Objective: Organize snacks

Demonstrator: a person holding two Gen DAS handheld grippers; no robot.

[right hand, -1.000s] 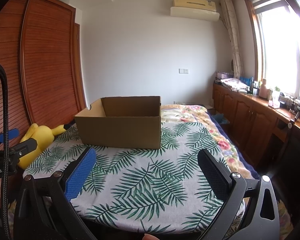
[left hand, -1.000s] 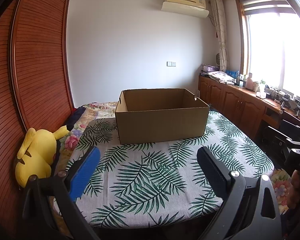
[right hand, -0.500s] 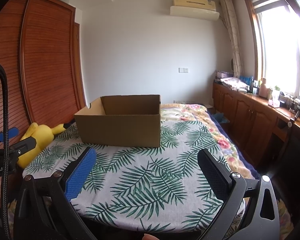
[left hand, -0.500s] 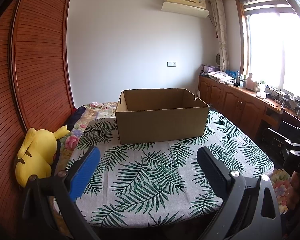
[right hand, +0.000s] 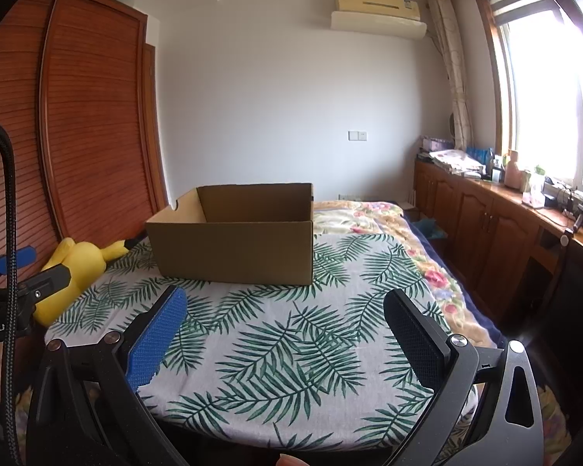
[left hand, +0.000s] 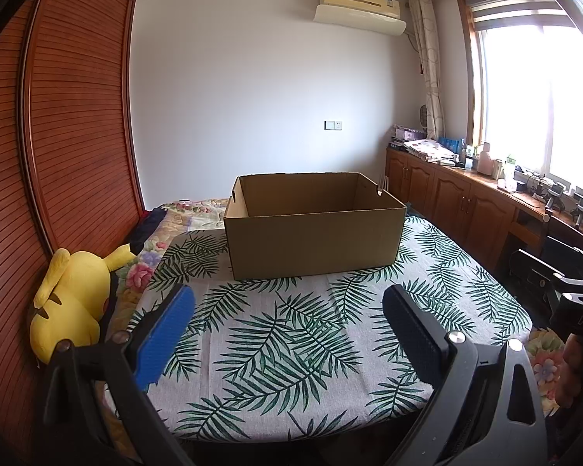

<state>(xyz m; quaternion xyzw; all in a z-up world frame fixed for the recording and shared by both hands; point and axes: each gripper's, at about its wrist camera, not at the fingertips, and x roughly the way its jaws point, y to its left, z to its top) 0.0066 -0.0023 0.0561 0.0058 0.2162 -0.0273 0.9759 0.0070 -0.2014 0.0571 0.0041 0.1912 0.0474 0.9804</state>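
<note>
An open brown cardboard box (left hand: 315,229) stands on the far part of a table with a palm-leaf cloth (left hand: 291,341); it also shows in the right wrist view (right hand: 233,248). No snacks show in either view. My left gripper (left hand: 287,303) is open and empty, held above the table's near edge, well short of the box. My right gripper (right hand: 285,306) is open and empty too, to the right of the left one. The left gripper shows at the left edge of the right wrist view (right hand: 23,268).
A yellow plush toy (left hand: 70,299) lies left of the table against a slatted wooden wardrobe (left hand: 58,136). A bed with a floral cover (right hand: 373,217) lies behind the table. Wooden cabinets (left hand: 458,206) with clutter run along the right wall under the window.
</note>
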